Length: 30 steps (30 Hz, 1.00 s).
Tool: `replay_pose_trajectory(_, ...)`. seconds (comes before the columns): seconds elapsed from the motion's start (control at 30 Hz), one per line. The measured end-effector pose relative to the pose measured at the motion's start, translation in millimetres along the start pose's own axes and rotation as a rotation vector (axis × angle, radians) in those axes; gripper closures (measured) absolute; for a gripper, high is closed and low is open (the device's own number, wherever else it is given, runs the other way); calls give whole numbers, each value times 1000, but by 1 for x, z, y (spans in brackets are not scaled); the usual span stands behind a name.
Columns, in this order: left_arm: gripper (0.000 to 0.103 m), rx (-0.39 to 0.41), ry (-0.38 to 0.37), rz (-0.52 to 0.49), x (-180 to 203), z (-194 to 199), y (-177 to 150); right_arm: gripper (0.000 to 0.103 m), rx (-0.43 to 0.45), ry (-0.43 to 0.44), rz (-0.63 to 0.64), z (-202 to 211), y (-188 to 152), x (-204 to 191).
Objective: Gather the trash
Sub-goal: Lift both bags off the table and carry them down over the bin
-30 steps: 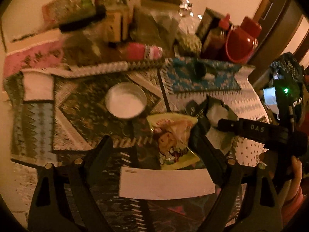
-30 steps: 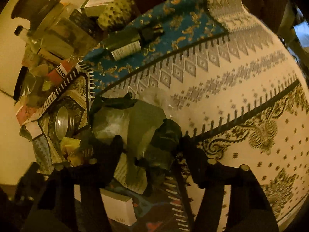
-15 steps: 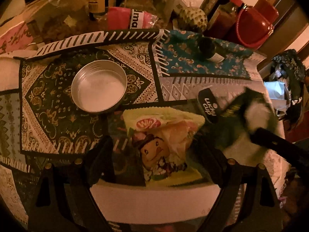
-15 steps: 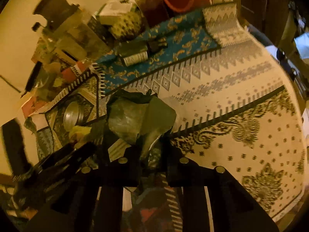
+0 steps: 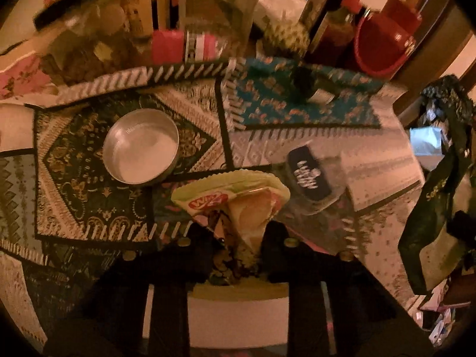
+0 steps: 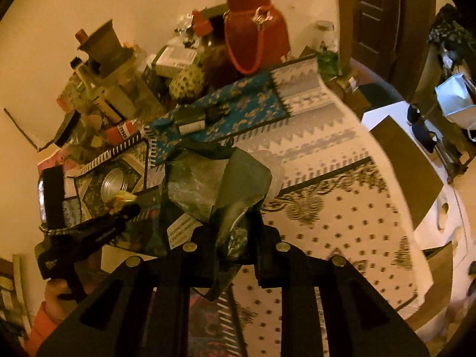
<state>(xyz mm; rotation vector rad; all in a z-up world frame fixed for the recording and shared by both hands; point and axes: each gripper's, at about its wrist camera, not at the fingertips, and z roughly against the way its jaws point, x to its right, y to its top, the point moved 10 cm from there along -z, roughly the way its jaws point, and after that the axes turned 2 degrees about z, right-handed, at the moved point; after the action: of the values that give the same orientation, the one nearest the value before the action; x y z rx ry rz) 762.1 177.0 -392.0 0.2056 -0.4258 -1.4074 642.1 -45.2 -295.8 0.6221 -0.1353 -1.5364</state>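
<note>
My left gripper (image 5: pixel 238 238) is shut on a yellow-green snack wrapper (image 5: pixel 235 196) with a cartoon face, pinched at its lower end over the patterned tablecloth. My right gripper (image 6: pixel 235 238) is shut on a crumpled dark green foil wrapper (image 6: pixel 220 178) and holds it lifted above the table; it also hangs at the right edge of the left wrist view (image 5: pixel 431 214). A clear plastic cup with a dark "Lucky Cup" label (image 5: pixel 309 175) lies on its side just right of the snack wrapper. The left gripper shows at the left of the right wrist view (image 6: pixel 119 208).
A round metal tin (image 5: pixel 141 151) sits left of the wrapper. A white box (image 5: pixel 238 318) lies under my left gripper. Jars, bottles, a custard apple (image 5: pixel 285 35) and a red jug (image 5: pixel 386 41) crowd the table's back. A small dark bottle (image 5: pixel 312 86) lies on the blue cloth.
My left gripper moved in and closed on the snack wrapper. My right gripper closed on the green wrapper and lifted it up and away to the right.
</note>
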Motion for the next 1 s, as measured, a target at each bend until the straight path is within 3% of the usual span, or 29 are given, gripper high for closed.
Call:
replay_pose_trajectory(0.23,80,137,-13,23,26,71,5,87,87,8,37,52,4,19)
replay_pose_trajectory(0.47,80,285,3,16,71,152,-11,87,196,37,87,119,5,41)
replay_pose_trajectory(0.8,80,463,-23,61,131,257,-77,87,320,98,195,200,-12,53)
replay_pose_trajectory(1.0,80,541,1,32,151,308,-109,87,375,160,241,243,-31,42)
